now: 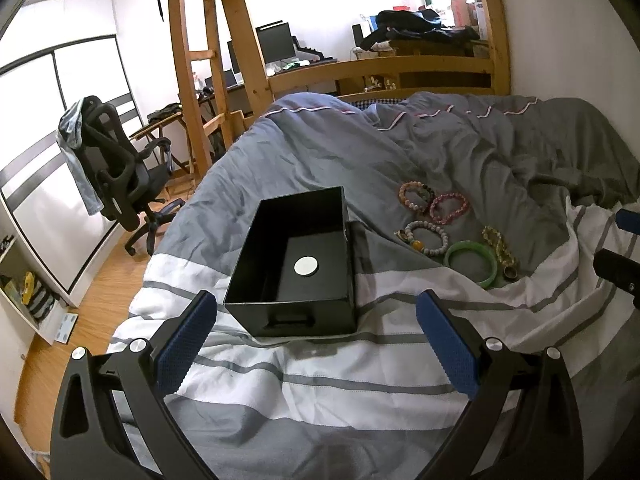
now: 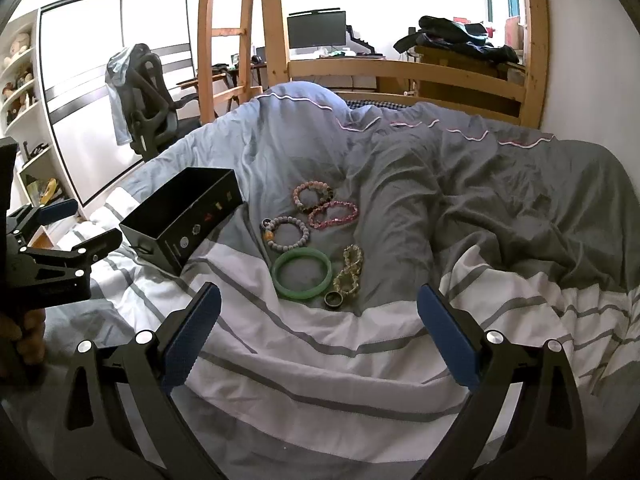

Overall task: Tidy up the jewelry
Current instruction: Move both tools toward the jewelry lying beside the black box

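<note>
An open black box point(image 1: 294, 264) point(image 2: 186, 216) with a white disc point(image 1: 307, 267) on its floor stands on the bed. To its right lies jewelry: a green bangle point(image 1: 472, 262) point(image 2: 302, 273), a grey bead bracelet point(image 1: 426, 236) point(image 2: 287, 233), a pink bead bracelet point(image 1: 449, 207) point(image 2: 333, 214), a multicoloured bead bracelet point(image 1: 416, 197) point(image 2: 314, 196), a yellow bead bracelet point(image 1: 500, 246) point(image 2: 350, 270) and a dark ring point(image 2: 333, 300). My left gripper point(image 1: 316, 322) is open just short of the box. My right gripper point(image 2: 318, 316) is open, close before the ring and bangle.
The bed carries a rumpled grey, white-striped duvet point(image 2: 360, 360). A wooden bunk frame and ladder point(image 1: 200, 60) rise behind. An office chair point(image 1: 116, 176) stands left on the wood floor. A hand point(image 2: 24, 340) holds the left tool at the right view's left edge.
</note>
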`<state>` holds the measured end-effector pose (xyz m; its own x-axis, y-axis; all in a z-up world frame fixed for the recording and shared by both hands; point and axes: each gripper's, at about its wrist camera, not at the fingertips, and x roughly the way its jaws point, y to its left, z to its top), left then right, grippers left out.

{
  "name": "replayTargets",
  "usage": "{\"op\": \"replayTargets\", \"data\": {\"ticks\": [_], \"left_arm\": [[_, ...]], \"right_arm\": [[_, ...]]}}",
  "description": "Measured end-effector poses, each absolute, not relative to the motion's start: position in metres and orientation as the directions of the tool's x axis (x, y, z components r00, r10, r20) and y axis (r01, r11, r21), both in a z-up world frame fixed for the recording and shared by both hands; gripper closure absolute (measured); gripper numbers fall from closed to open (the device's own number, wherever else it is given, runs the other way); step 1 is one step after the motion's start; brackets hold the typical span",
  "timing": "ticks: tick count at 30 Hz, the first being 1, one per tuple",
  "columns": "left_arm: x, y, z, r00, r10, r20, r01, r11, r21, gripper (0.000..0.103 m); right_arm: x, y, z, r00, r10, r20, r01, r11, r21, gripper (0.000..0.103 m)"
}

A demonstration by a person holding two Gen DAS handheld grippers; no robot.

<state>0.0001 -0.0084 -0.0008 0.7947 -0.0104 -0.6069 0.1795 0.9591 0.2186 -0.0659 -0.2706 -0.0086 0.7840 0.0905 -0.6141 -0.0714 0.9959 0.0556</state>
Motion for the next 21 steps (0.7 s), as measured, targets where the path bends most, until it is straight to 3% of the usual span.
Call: {"op": "replayTargets", "data": {"ticks": [21], "left_arm": [[-0.0013, -0.0146, -0.0034, 0.788, 0.003, -0.616, 0.193, 0.949, 0.251, 0.005]], "right_arm": [[-0.0628, -0.2706, -0.0124, 0.765, 0.096, -0.637, -0.078, 0.995, 0.056, 0.006]]}}
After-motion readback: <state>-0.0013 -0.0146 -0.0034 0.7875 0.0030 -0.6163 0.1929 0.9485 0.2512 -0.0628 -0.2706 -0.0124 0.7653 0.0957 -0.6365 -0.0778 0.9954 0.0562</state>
